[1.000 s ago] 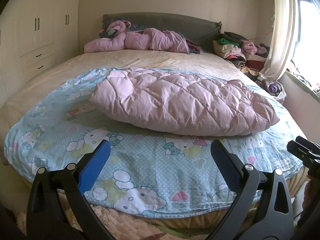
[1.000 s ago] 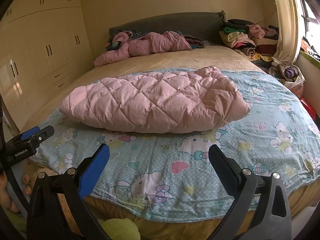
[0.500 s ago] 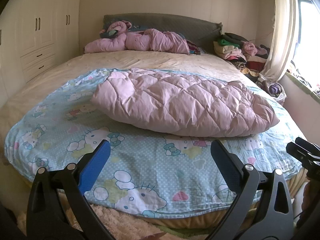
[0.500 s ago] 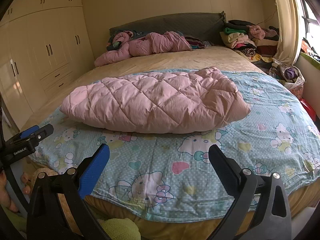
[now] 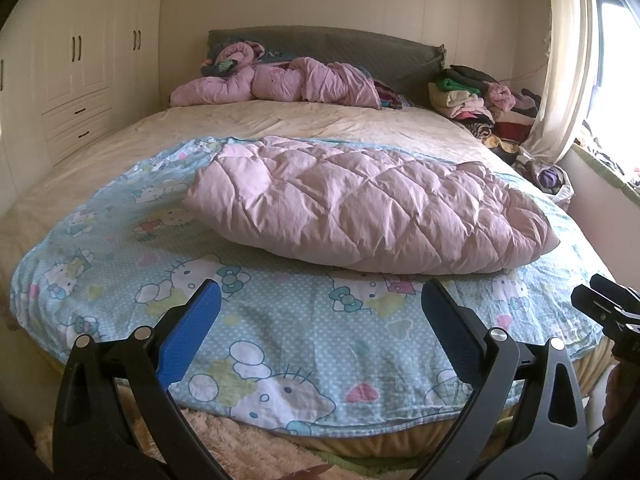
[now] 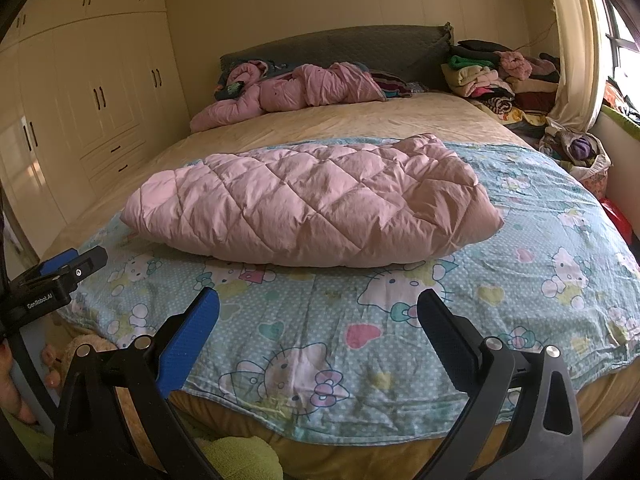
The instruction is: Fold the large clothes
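Observation:
A pink quilted padded garment (image 5: pixel 368 208) (image 6: pixel 316 212) lies folded into a thick bundle on a light blue cartoon-print sheet (image 5: pixel 280 320) (image 6: pixel 520 280) spread over the near half of the bed. My left gripper (image 5: pixel 320 312) hovers open at the bed's foot, short of the bundle, with nothing between its fingers. The right gripper (image 6: pixel 318 312) is likewise open and holds nothing, near the sheet's front edge. Each gripper shows at the edge of the other's view, the right gripper (image 5: pixel 608 312) and the left gripper (image 6: pixel 60 280).
A crumpled pink coat (image 5: pixel 280 84) lies by the grey headboard (image 6: pixel 340 48). Stacked clothes (image 5: pixel 480 100) sit at the bed's far right beside a curtain (image 5: pixel 560 60). White wardrobes (image 6: pixel 80 100) line the left wall. A fluffy rug (image 5: pixel 240 448) lies under the bed's foot.
Both views have shifted very slightly; the garment and sheet lie as before. Both grippers stay open.

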Demonstrator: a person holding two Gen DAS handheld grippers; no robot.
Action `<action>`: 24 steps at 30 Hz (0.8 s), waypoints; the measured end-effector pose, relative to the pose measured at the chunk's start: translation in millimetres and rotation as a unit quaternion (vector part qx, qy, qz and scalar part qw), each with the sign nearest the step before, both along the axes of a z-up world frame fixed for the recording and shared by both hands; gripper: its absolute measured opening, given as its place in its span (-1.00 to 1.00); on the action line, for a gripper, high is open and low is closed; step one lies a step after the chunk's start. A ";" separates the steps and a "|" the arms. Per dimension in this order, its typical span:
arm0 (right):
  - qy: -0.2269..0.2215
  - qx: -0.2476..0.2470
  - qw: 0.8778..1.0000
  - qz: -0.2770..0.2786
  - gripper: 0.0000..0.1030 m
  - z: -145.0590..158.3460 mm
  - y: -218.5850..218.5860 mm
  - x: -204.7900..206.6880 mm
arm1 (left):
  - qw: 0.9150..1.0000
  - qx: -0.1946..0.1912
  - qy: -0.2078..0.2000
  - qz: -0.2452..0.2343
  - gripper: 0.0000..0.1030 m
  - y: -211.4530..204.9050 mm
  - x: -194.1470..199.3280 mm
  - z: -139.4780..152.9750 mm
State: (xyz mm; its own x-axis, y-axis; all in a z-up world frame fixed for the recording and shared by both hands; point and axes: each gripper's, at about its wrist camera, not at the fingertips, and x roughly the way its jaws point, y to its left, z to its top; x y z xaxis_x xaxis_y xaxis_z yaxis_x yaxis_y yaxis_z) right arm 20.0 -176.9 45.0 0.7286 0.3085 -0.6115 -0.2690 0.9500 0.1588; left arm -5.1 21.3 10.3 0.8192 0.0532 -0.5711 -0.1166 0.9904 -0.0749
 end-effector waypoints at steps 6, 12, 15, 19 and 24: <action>-0.001 0.000 1.000 0.002 0.92 0.3 0.6 1.5 | 1.000 0.000 0.000 0.001 0.82 0.2 0.1 -0.4; 0.000 0.000 1.000 0.003 0.92 0.2 1.1 1.8 | 1.000 0.001 0.001 0.003 0.82 1.0 0.4 0.2; 0.000 0.000 1.000 0.003 0.92 0.2 1.6 1.8 | 1.000 0.002 0.001 0.003 0.82 1.4 0.4 0.3; 0.000 0.000 1.000 0.003 0.92 0.1 1.6 1.9 | 1.000 0.003 0.003 0.006 0.82 1.7 0.4 0.0; 0.001 -0.001 1.000 0.002 0.92 -0.3 1.7 2.1 | 1.000 0.005 0.005 0.009 0.82 3.6 0.4 -0.1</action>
State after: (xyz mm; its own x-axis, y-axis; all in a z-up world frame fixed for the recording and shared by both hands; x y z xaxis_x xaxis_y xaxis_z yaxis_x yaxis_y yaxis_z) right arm 22.0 -175.2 44.7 0.7259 0.3106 -0.6136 -0.2724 0.9491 0.1582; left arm -4.7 24.9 10.2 0.8123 0.0728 -0.5786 -0.1342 0.9889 -0.0639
